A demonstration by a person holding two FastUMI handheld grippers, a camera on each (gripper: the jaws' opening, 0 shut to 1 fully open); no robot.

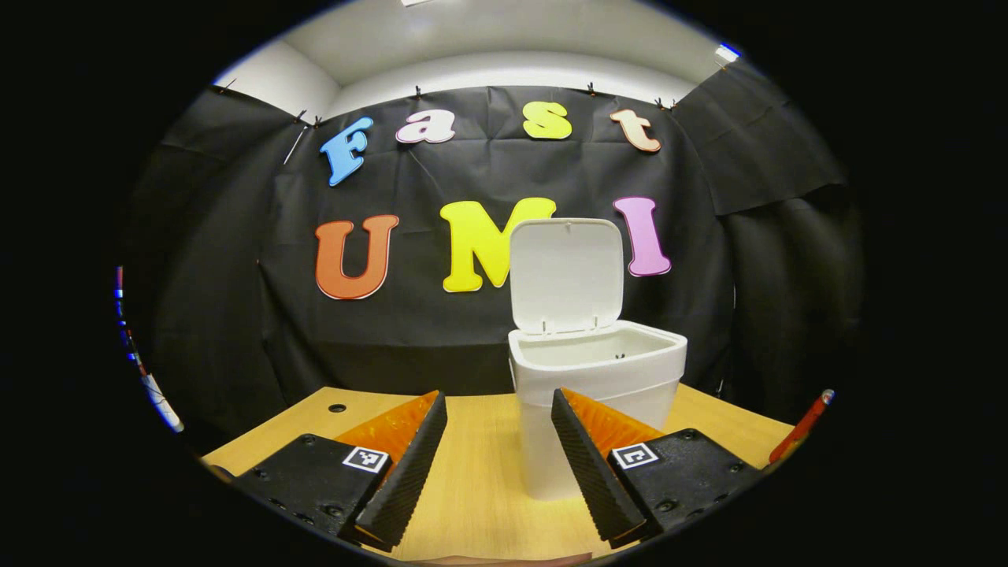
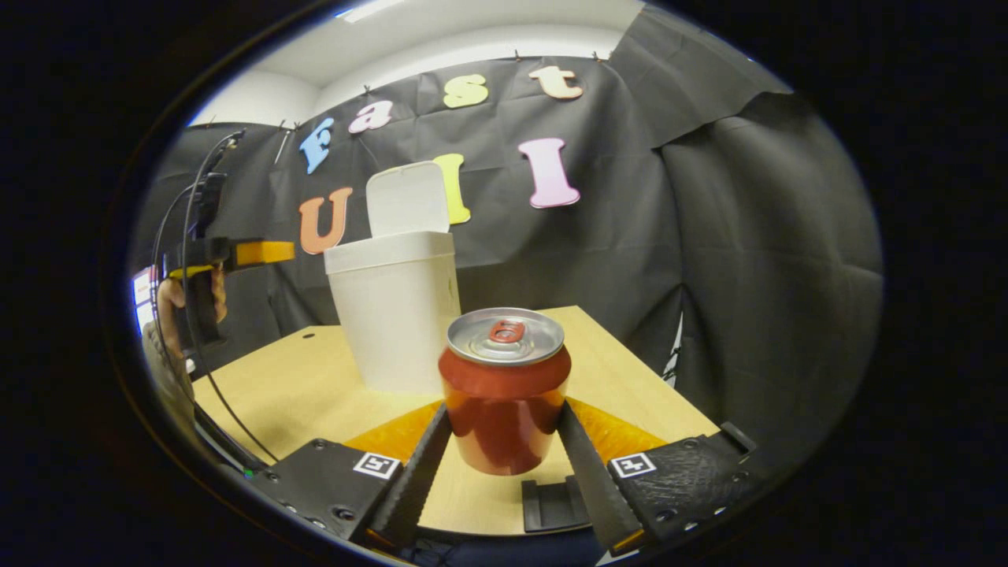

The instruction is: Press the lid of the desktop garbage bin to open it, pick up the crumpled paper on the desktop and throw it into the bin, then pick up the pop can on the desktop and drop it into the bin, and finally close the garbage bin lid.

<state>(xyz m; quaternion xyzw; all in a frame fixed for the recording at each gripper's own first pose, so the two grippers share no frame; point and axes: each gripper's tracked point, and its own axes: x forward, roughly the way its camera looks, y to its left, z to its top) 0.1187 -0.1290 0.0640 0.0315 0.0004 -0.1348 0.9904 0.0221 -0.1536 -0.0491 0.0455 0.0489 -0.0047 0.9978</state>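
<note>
The white bin [image 1: 598, 378] stands on the wooden table just beyond my left gripper [image 1: 498, 402], its lid [image 1: 567, 276] swung up and upright. That gripper is open with nothing between its fingers. In the right gripper view a red pop can [image 2: 504, 402] with a silver top stands upright between the fingers of my right gripper [image 2: 504, 413], which press on both its sides. Behind the can and to its left is the bin [image 2: 394, 315] with its raised lid [image 2: 408, 198]. Farther left, a hand [image 2: 189, 303] holds the left gripper [image 2: 252, 253] in the air.
The wooden table [image 1: 472, 472] has a small round hole [image 1: 337, 408] at its far left. A thin reddish object [image 1: 803, 425] pokes in at the right edge. Black cloth walls close in behind the table and to its right. A cable [image 2: 220, 409] hangs from the left gripper.
</note>
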